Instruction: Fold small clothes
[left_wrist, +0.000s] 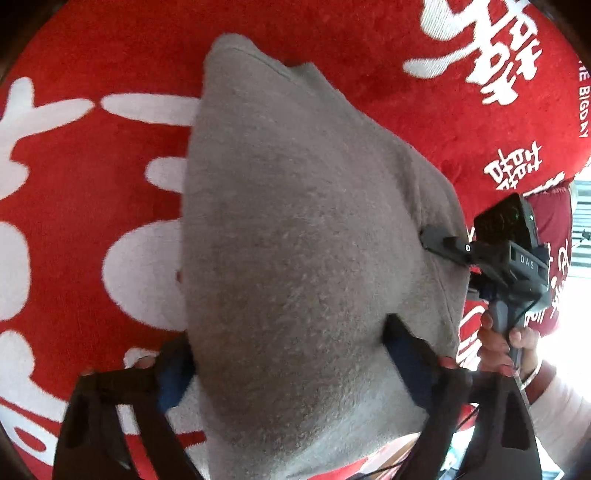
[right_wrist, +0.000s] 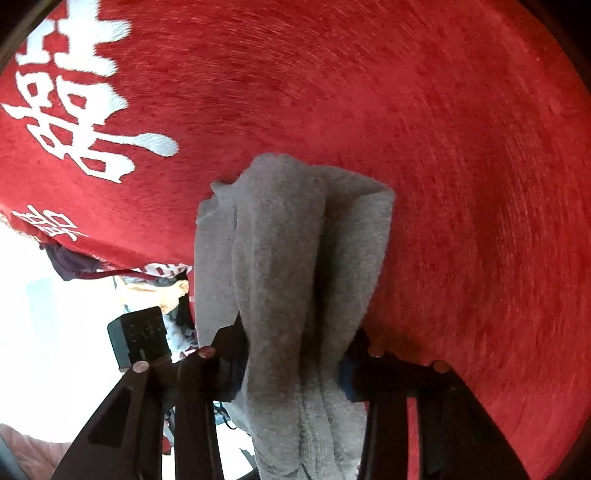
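Grey fleecy garment (left_wrist: 295, 240) cut off by the left wrist view's lower edge, its bulk hiding the left claw (left_wrist: 288, 354) pads, white lettering on the red plush cloth-covered surface (left_wrist: 110, 55) partly covered, background beyond the surface edge washed out white

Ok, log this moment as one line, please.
step: folding | item: grey cloth | surface: red cloth | left gripper: cloth between fingers | right gripper: shut on bunched cloth

A red plush cloth (left_wrist: 110, 66) with large white characters (left_wrist: 480, 48) covers the whole surface (small lettering runs along its right edge). Bright floor (right_wrist: 74, 295) shows beyond its near-left edge.
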